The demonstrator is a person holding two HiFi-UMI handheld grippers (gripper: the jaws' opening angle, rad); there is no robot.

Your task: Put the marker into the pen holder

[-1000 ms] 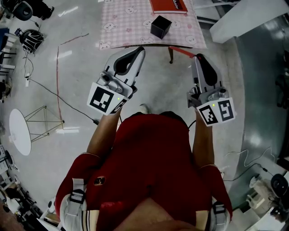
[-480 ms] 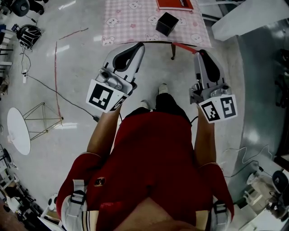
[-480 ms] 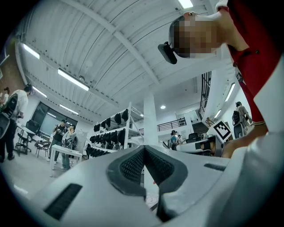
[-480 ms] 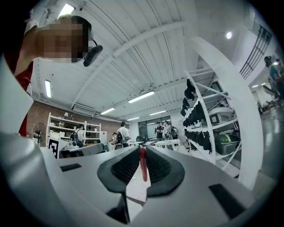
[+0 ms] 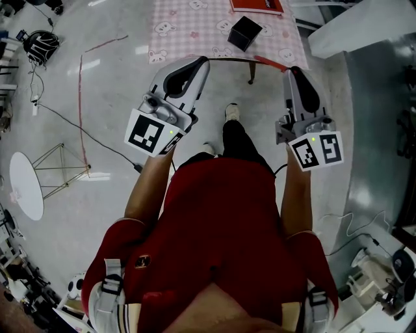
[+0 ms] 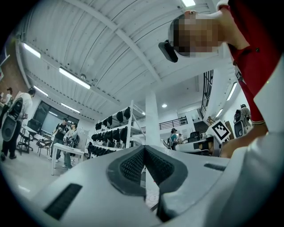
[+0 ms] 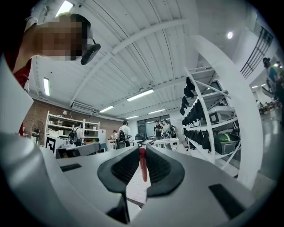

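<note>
The ribbed black pads (image 7: 125,166) of the right gripper (image 7: 142,149) pinch a red marker (image 7: 142,167), which stands upright in the narrow gap between them. The left gripper (image 6: 144,147) has its pads pressed together with nothing between them.

In the head view, the marker (image 5: 268,63) sticks out sideways from the tip of the right gripper (image 5: 294,69) and lies over the near edge of the table (image 5: 188,29), close to its right corner. The tip of the left gripper (image 5: 203,60) reaches the same near edge, left of the table's middle, well apart from the marker.

The pen holder (image 5: 245,32), a black open box, stands on the table's pink checked cloth toward its right side, beyond the marker and not touching it. A red book (image 5: 257,5) lies at the table's far side, behind the pen holder and cut off by the picture's edge. One shoe (image 5: 232,112) of the person rests on the floor (image 5: 110,97) just short of the table's near edge, between the two grippers.
</note>
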